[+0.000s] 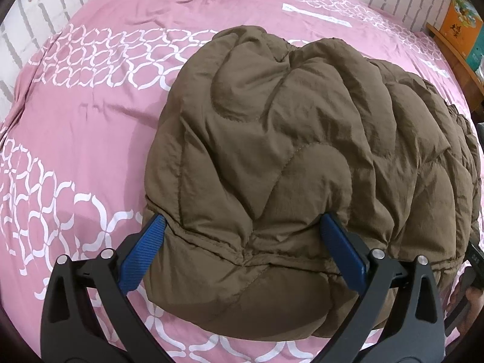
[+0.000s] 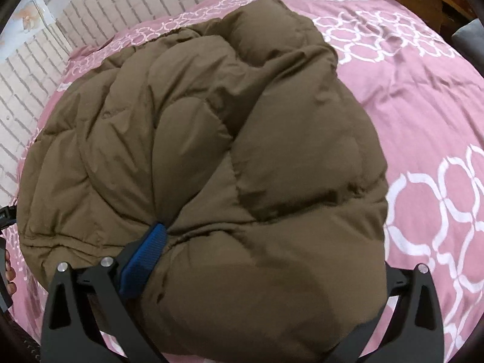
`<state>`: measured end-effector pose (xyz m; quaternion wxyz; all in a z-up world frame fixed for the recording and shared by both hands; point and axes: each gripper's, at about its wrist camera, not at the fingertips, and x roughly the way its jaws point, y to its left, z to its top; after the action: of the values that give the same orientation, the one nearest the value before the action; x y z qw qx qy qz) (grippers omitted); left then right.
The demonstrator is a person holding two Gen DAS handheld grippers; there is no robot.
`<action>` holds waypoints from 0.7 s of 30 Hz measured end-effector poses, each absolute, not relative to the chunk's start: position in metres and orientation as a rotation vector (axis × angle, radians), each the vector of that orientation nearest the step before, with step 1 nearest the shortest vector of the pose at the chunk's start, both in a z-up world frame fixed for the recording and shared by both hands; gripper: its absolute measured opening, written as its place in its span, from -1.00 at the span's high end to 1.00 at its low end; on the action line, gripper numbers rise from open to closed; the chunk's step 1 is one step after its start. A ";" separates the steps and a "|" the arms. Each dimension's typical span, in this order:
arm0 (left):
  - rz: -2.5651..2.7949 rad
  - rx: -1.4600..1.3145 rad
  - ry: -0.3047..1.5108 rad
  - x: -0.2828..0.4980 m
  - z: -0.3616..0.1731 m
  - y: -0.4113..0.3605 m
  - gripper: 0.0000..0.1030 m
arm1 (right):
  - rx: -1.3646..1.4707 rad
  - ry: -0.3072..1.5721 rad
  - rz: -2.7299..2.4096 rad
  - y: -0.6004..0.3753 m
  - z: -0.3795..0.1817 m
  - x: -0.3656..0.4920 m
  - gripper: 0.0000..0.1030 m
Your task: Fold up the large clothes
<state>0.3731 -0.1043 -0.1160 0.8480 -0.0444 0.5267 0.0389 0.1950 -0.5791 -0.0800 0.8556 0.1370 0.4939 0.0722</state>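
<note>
Puffy brown quilted jacket bunched mid-bed, soft, light, likely slippery; left gripper and right gripper fingers spread around its near hem, best pinched at seams.

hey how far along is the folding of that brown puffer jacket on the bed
Done: the brown puffer jacket already lies bunched into a compact bundle on the pink bedsheet.
In hand: the left gripper and right gripper both straddle its near edge, wide apart; whether they pinch it is unclear.
Left: probably another fold or some flattening, since the bundle looks puffy and uneven.
</note>
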 end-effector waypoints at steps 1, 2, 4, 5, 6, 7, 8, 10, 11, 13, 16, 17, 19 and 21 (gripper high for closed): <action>0.080 -0.097 1.112 0.373 -0.116 -0.104 -0.94 | 0.284 1.040 0.152 -0.578 -0.079 0.195 -0.92; 0.078 -0.100 1.114 0.373 -0.116 -0.103 -0.94 | 0.271 1.043 0.162 -0.576 -0.077 0.196 -0.79; 0.075 -0.100 1.116 0.375 -0.116 -0.102 -0.94 | 0.246 1.046 0.180 -0.570 -0.071 0.198 -0.56; 0.073 -0.099 1.117 0.376 -0.116 -0.102 -0.94 | 0.223 1.043 0.182 -0.564 -0.066 0.199 -0.40; 0.069 -0.096 1.118 0.376 -0.116 -0.101 -0.94 | 0.198 1.038 0.182 -0.560 -0.063 0.199 -0.32; 0.065 -0.092 1.118 0.377 -0.115 -0.099 -0.94 | 0.169 1.030 0.176 -0.555 -0.060 0.199 -0.20; 0.060 -0.086 1.118 0.377 -0.113 -0.098 -0.94 | 0.154 1.027 0.171 -0.551 -0.058 0.200 -0.12; 0.061 -0.078 1.115 0.375 -0.107 -0.093 -0.94 | 0.125 1.023 0.164 -0.545 -0.055 0.200 -0.10; 0.061 -0.077 1.107 0.373 -0.103 -0.089 -0.94 | 0.111 1.024 0.164 -0.543 -0.055 0.200 -0.10; 0.060 -0.093 1.097 0.368 -0.095 -0.080 -0.94 | 0.108 1.029 0.169 -0.542 -0.054 0.200 -0.10; 0.039 -0.147 1.121 0.362 -0.093 -0.063 -0.94 | 0.107 1.031 0.170 -0.535 -0.053 0.203 -0.12; 0.031 -0.156 1.139 0.363 -0.097 -0.059 -0.94 | 0.107 1.031 0.169 -0.534 -0.054 0.205 -0.12; 0.020 -0.154 1.170 0.365 -0.107 -0.060 -0.94 | 0.110 1.030 0.170 -0.537 -0.054 0.206 -0.13; -0.016 -0.119 1.203 0.368 -0.119 -0.068 -0.94 | 0.116 1.030 0.172 -0.541 -0.054 0.203 -0.14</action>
<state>0.3682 -0.0677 -0.1192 0.8228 -0.0561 0.5656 -0.0074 0.2028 -0.5405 -0.0539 0.8653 0.0556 0.4914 0.0821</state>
